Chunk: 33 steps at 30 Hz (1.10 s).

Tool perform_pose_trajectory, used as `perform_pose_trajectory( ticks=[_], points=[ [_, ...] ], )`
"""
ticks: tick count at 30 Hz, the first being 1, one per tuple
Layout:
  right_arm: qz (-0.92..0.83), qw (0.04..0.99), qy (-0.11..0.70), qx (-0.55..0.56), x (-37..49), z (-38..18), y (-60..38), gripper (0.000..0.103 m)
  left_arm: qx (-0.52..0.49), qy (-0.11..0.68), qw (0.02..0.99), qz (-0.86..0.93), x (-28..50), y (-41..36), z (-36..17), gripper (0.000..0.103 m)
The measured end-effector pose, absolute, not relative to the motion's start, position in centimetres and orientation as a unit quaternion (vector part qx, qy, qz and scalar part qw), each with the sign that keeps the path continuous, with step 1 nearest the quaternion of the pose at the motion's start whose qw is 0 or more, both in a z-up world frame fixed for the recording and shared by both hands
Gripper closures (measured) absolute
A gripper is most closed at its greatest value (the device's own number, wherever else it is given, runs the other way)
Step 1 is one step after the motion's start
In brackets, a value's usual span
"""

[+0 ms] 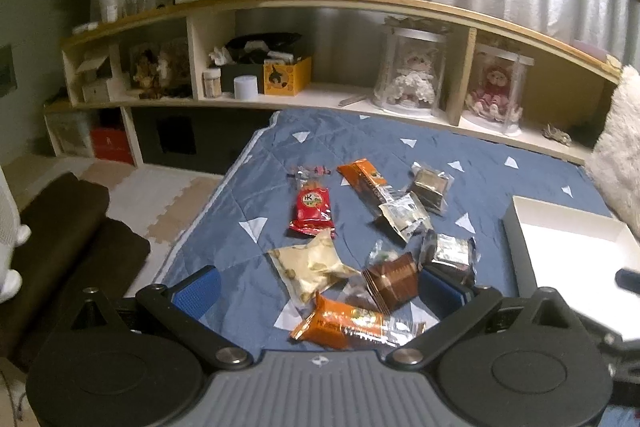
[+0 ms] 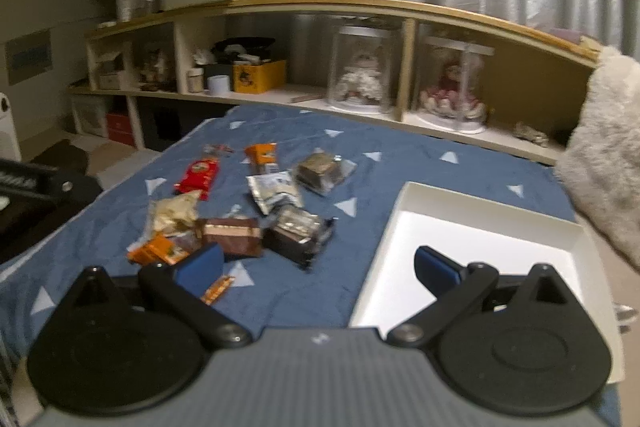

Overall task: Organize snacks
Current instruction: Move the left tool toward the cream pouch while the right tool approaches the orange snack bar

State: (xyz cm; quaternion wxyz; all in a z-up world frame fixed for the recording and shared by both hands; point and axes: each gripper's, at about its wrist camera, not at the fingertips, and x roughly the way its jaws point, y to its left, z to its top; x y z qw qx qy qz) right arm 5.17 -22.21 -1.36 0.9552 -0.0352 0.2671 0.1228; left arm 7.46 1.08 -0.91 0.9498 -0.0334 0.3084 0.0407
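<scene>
Wrapped snacks lie scattered flat on a blue quilt. A red packet [image 1: 312, 211] sits at the left, with a small clear-wrapped piece [image 1: 310, 171] just behind it. A pale gold pouch [image 1: 316, 265] lies in front of the red one. A brown ribbed pack [image 1: 394, 277] rests beside a silver-wrapped dark one [image 1: 452, 253]. An orange bar [image 1: 352, 323] lies nearest; another orange bar [image 1: 362, 175] lies farther back, overlapped by a silver sachet [image 1: 404, 217]. A clear-wrapped brown block [image 1: 430, 187] sits behind. A white tray [image 2: 480, 227] lies open to the right, apart from them.
</scene>
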Motion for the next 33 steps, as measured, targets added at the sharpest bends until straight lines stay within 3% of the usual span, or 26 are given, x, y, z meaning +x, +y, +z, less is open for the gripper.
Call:
perform_pose_trajectory(
  ticks=[4, 10, 17, 33],
  points=[
    [0.156, 0.952, 0.263, -0.017, 6.6, -2.0, -21.3, 0.003, -0.068, 0.325, 0.942, 0.045, 9.7, 2.4, -1.5, 0.0],
    [0.193, 0.943, 0.27, -0.009, 8.8, -3.6, -19.7, 0.017, -0.11, 0.341, 0.931, 0.071, 13.0, 4.1, -2.5, 0.0],
    [0.242, 0.924, 0.295, -0.042, 10.9, -6.2, -17.3, 0.025, -0.142, 0.374, 0.915, 0.061, 17.0, 5.1, -4.5, 0.0],
    [0.334, 0.88, 0.325, -0.093, 14.5, -11.3, -12.3, 0.034, -0.153, 0.452, 0.876, 0.074, 23.8, 5.4, -9.7, 0.0]
  ],
)
